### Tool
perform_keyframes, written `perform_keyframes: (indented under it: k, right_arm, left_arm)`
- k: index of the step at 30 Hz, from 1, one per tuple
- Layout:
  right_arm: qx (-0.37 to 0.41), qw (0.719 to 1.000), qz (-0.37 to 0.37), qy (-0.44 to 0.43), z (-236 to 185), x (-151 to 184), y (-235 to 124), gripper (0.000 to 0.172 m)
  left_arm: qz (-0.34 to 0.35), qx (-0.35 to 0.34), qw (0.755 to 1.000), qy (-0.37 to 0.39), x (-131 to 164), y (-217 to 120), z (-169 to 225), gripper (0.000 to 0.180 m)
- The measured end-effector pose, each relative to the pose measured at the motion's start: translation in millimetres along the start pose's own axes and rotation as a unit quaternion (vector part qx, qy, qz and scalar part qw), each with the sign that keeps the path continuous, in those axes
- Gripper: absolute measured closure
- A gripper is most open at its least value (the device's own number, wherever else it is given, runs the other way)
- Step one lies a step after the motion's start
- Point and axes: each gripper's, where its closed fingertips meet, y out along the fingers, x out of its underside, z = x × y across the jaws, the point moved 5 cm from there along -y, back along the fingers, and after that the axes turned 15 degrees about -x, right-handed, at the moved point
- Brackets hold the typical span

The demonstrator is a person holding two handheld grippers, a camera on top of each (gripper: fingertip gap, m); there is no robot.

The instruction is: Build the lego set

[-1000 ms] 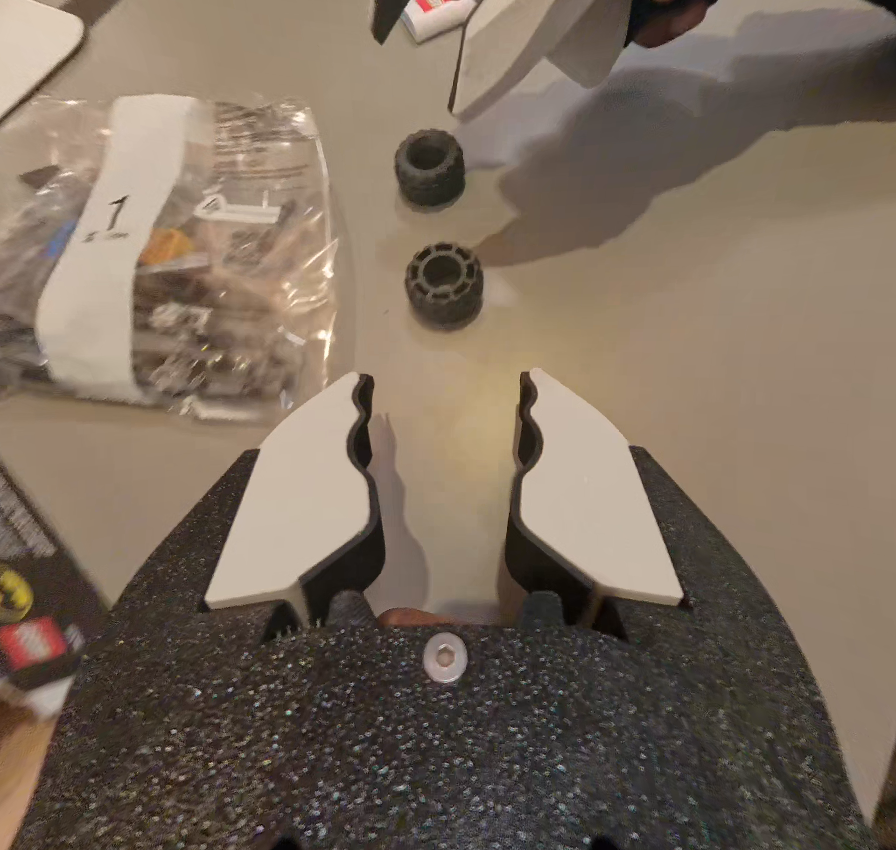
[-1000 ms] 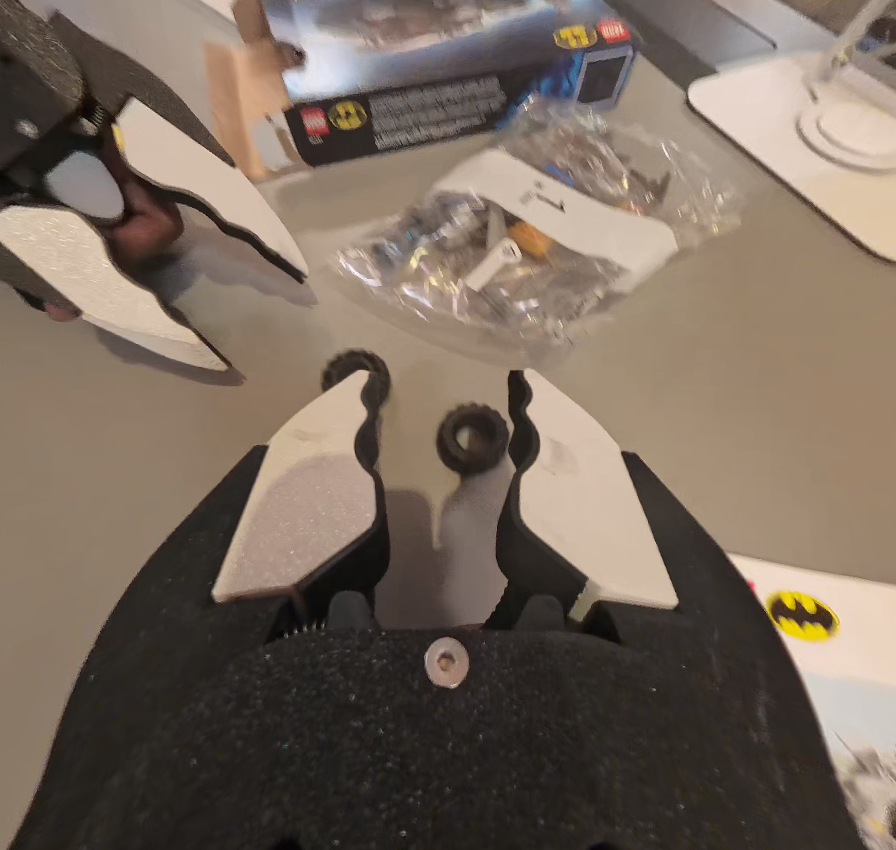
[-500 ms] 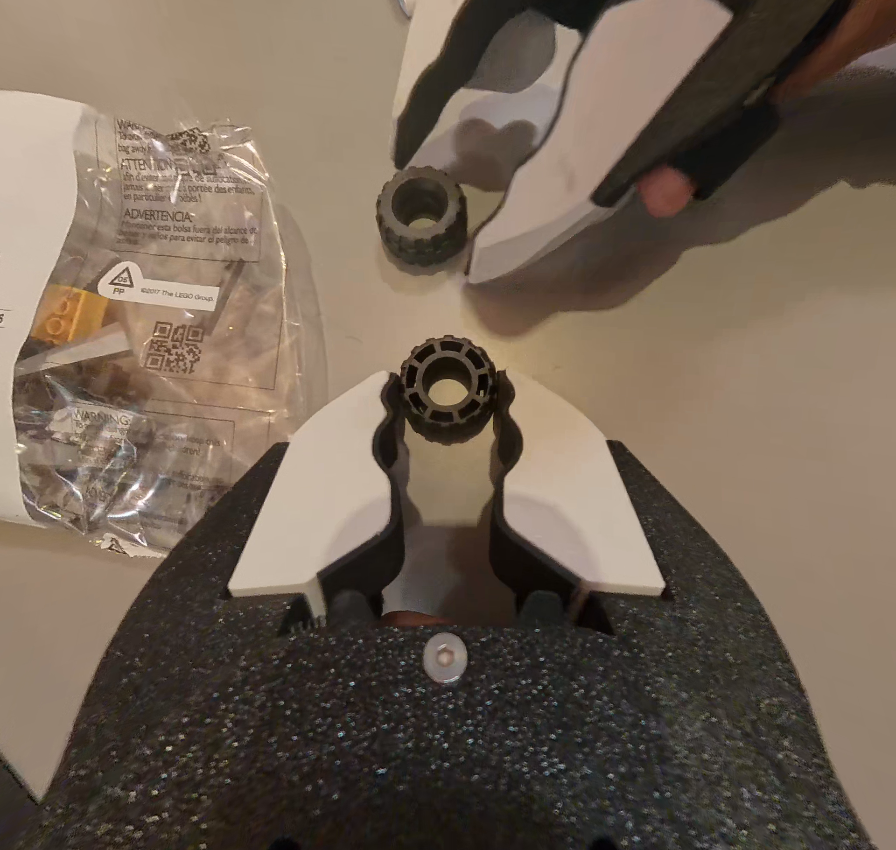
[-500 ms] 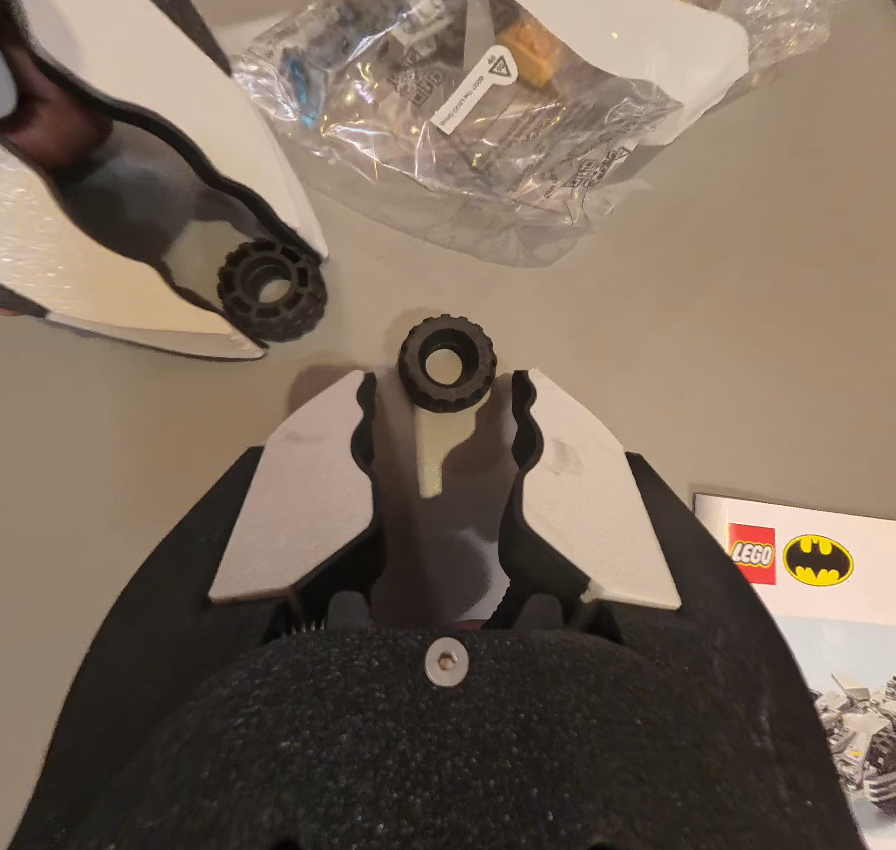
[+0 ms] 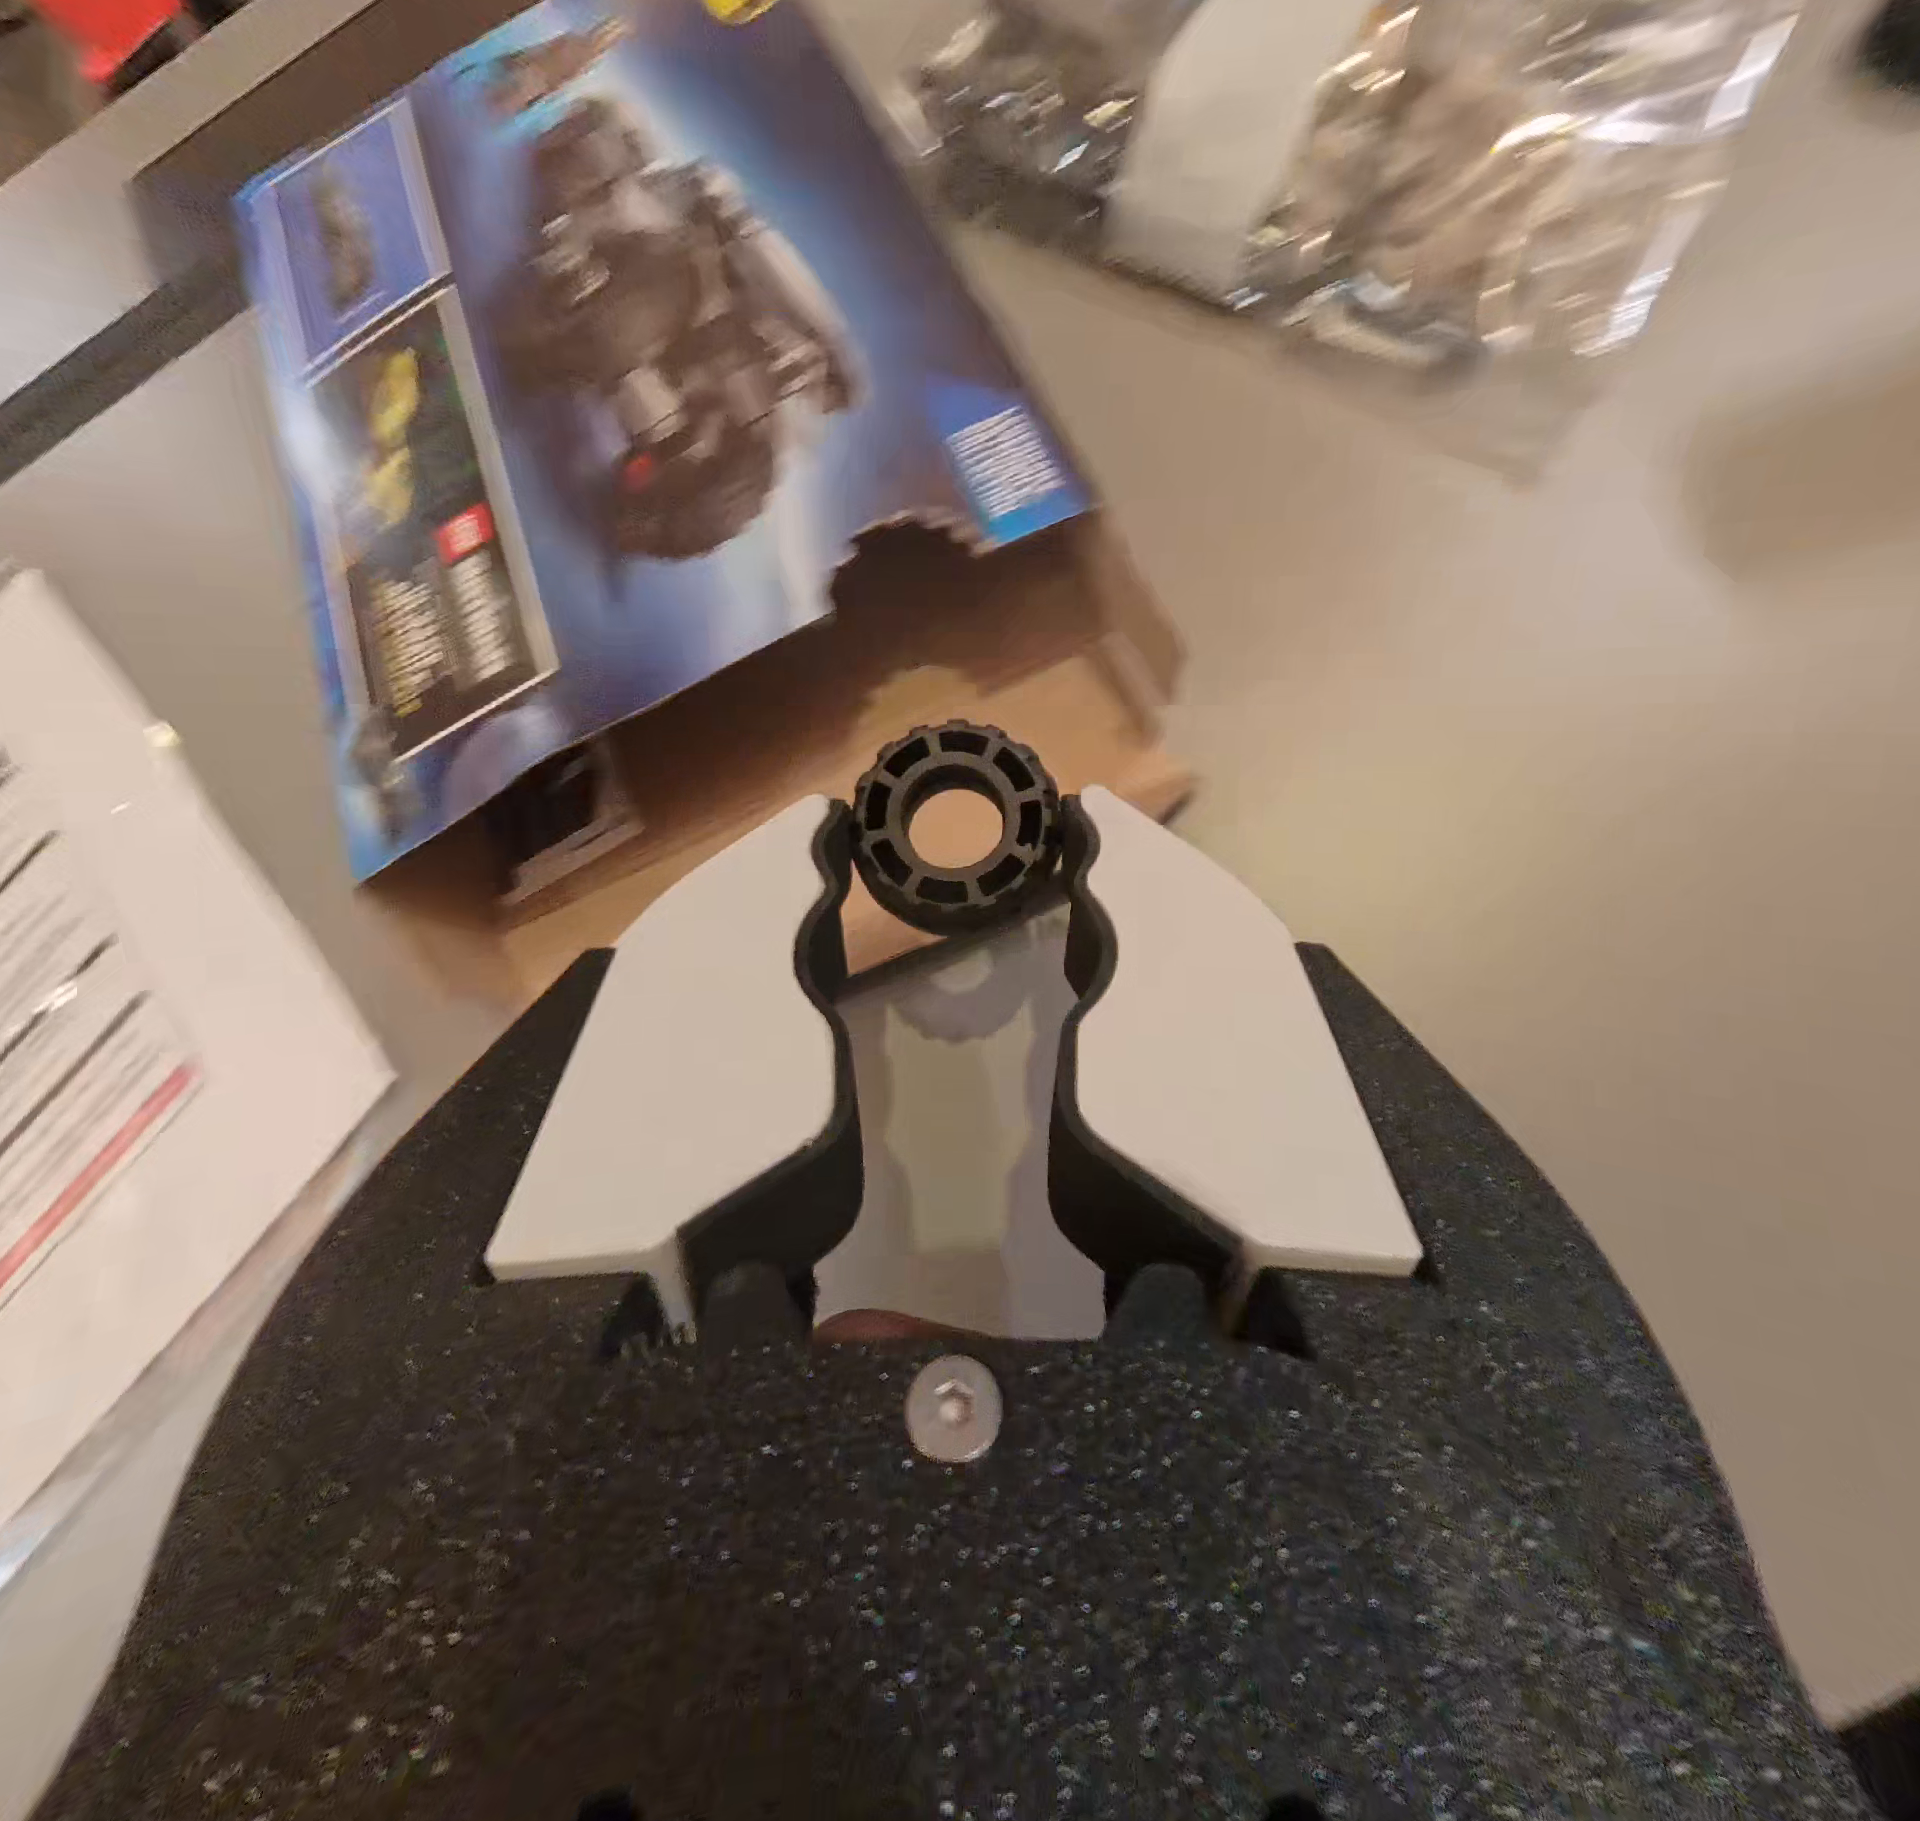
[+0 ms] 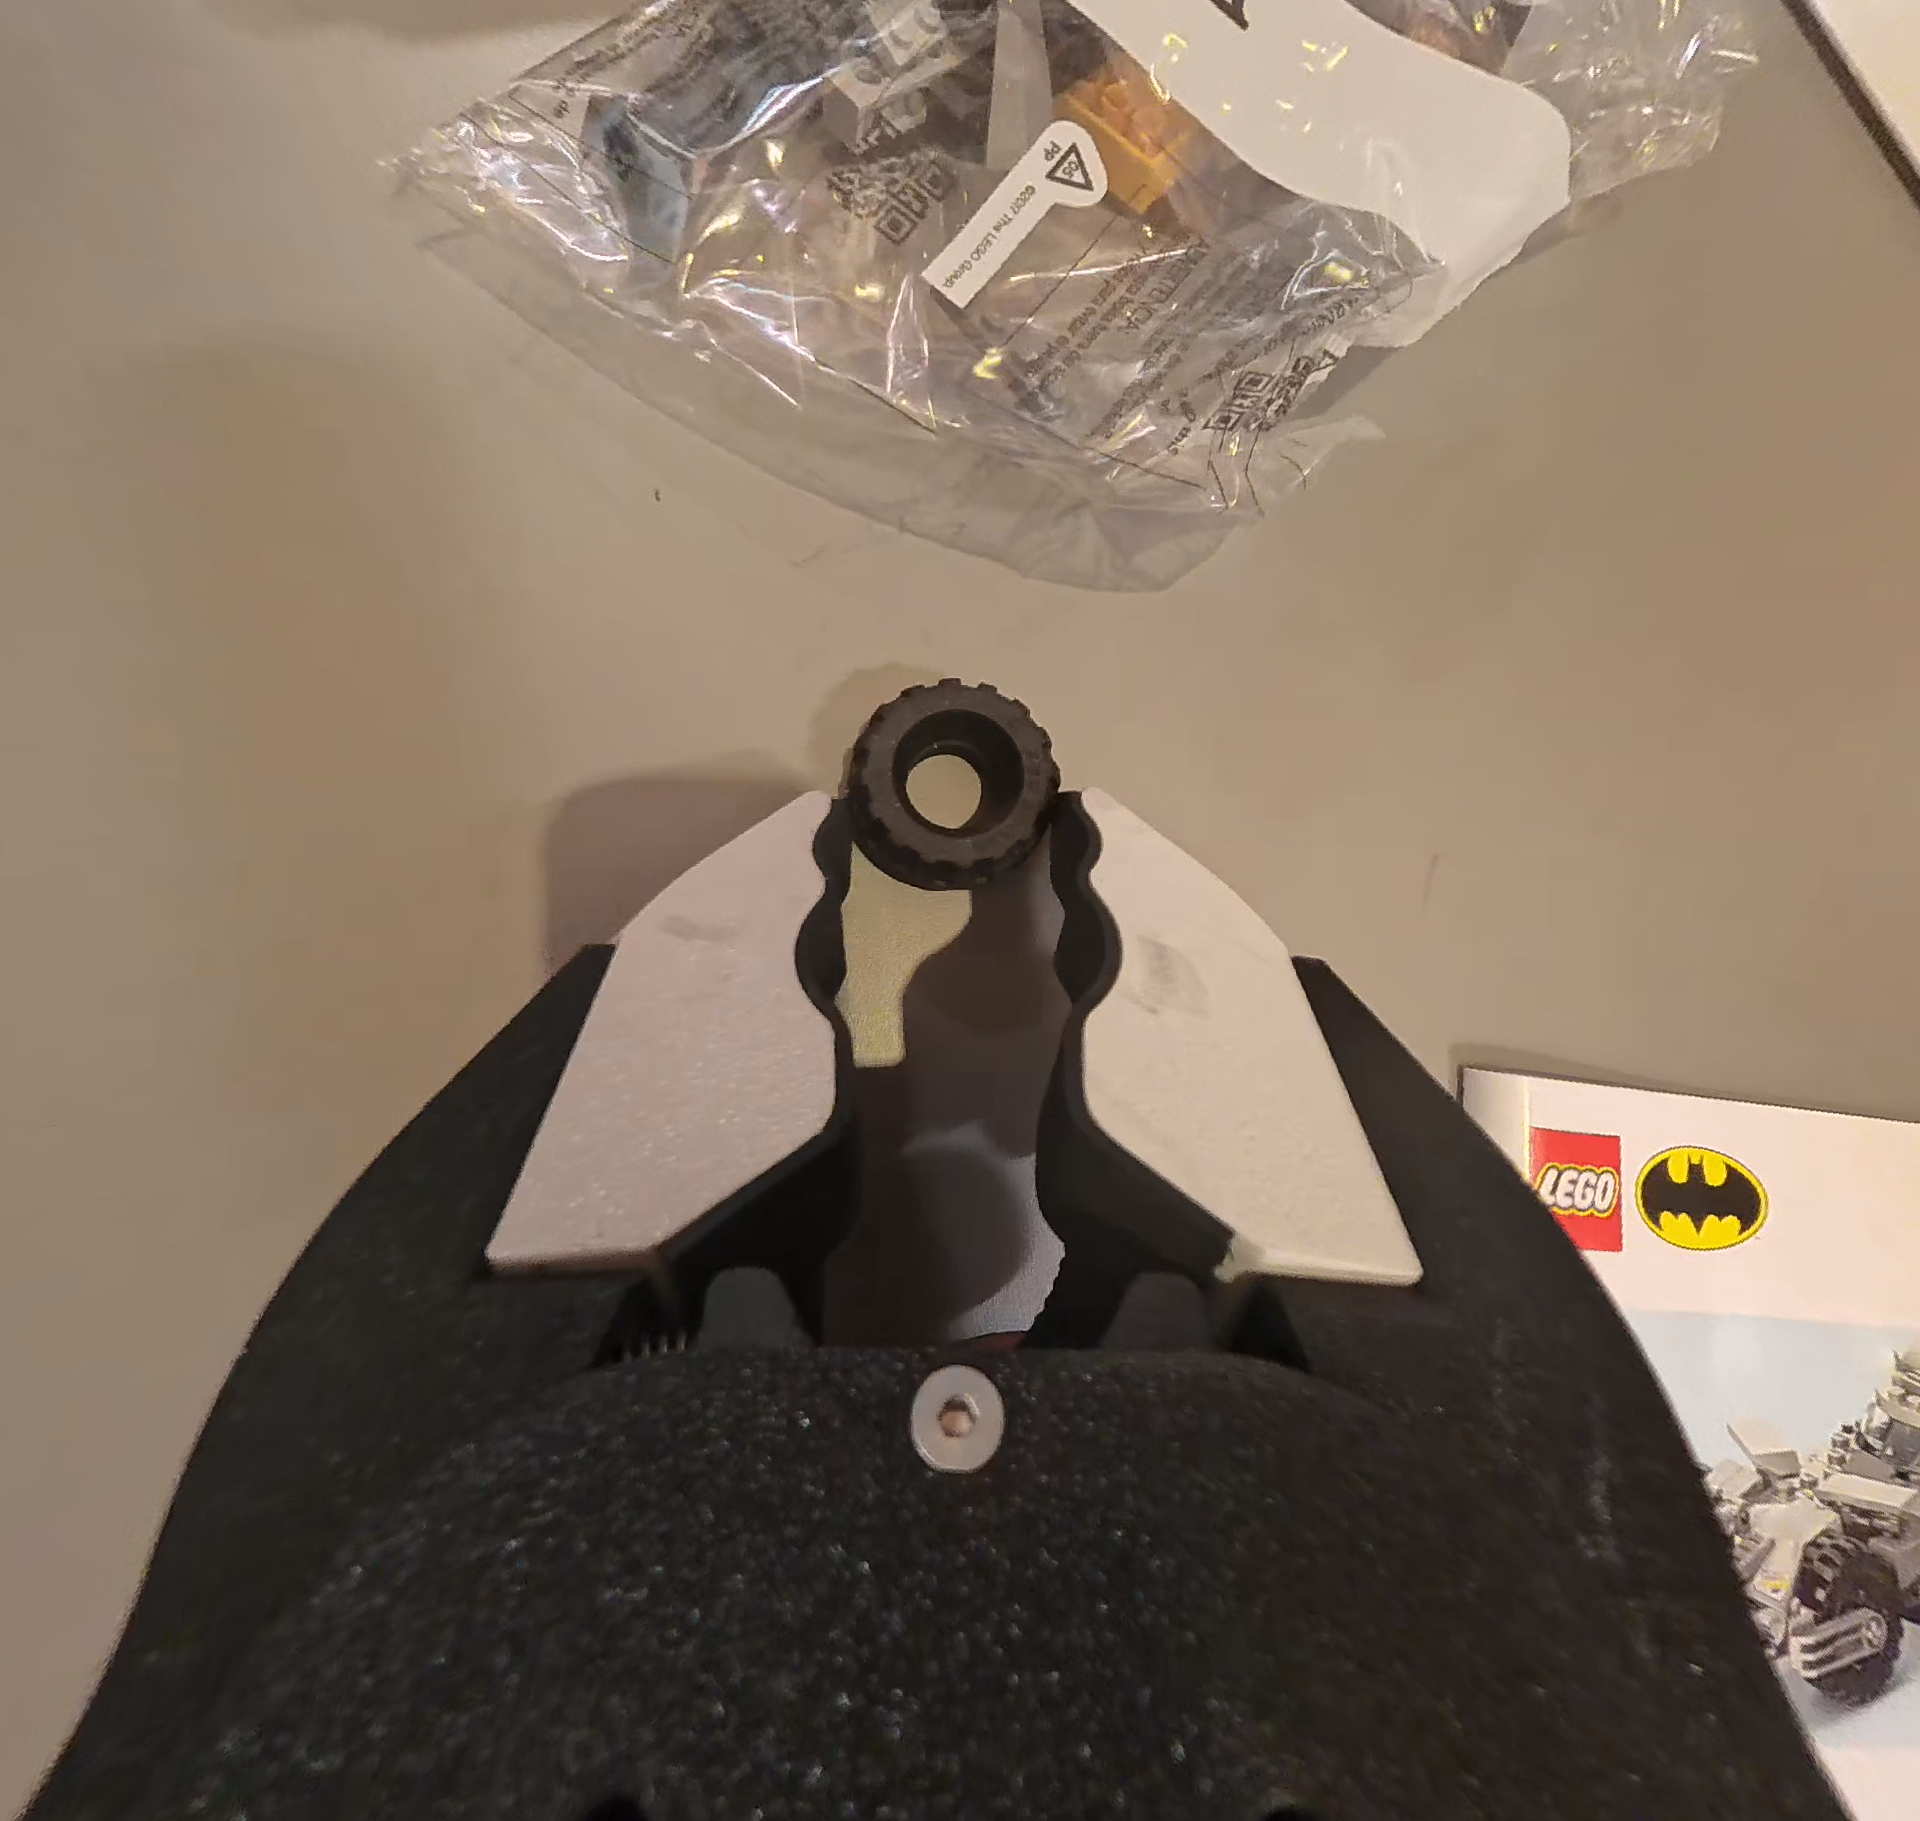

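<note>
Left wrist view: blue printed box point(image 5: 644, 337) lies flat on the beige table point(image 5: 1558, 836), its torn brown cardboard end toward the gripper; a clear bag of small parts point(image 5: 1403, 119) sits to the right of the box and a white printed sheet point(image 5: 125, 992) to its left, all blurred. Nothing lies between the box and the fingertips. Left gripper point(image 5: 956, 836) is clamped on a black toy tyre point(image 5: 954, 829), both dark pads pressed to its tread, the tyre raised in front of the box's torn end. Bore axis points back at the camera; the near face shows an inner ring joined to the rim by spokes with open slots. Right wrist view: the same kind of clear bag point(image 6: 1039, 213), with a white strip, lies beyond the fingertips; a booklet point(image 6: 1714, 1304) lies nearer than the bag, lower right. Right gripper point(image 6: 951, 815) pinches a second black tyre point(image 6: 951, 786) at the very tips, just short of the bag, bore toward the camera, knobbly tread, smooth recessed face. Whether it touches the table: cannot tell.
</note>
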Motion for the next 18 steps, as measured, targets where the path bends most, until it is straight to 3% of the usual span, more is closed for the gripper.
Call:
perform_keyframes:
  k: [5, 9, 12, 18]
  right_arm:
    - [0.009, 1.000, 0.001, 0.005, 2, 0, -1, 0.134]
    - [0.018, 1.000, 0.000, -0.003, 1, 0, -1, 0.135]
    - [0.017, 1.000, 0.001, -0.002, 1, 0, -1, 0.135]
    - [0.006, 1.000, 0.001, -0.005, -3, 1, 0, 0.135]
  left_arm:
    - [-0.055, -0.053, 0.996, 0.034, 17, 36, -24, 0.142]
    - [-0.074, -0.045, 0.995, 0.041, 14, 61, -20, 0.141]
    - [-0.052, -0.055, 0.997, 0.006, 4, 66, -23, 0.123]
    - [-0.043, -0.043, 0.998, -0.014, 15, 56, -29, 0.117]
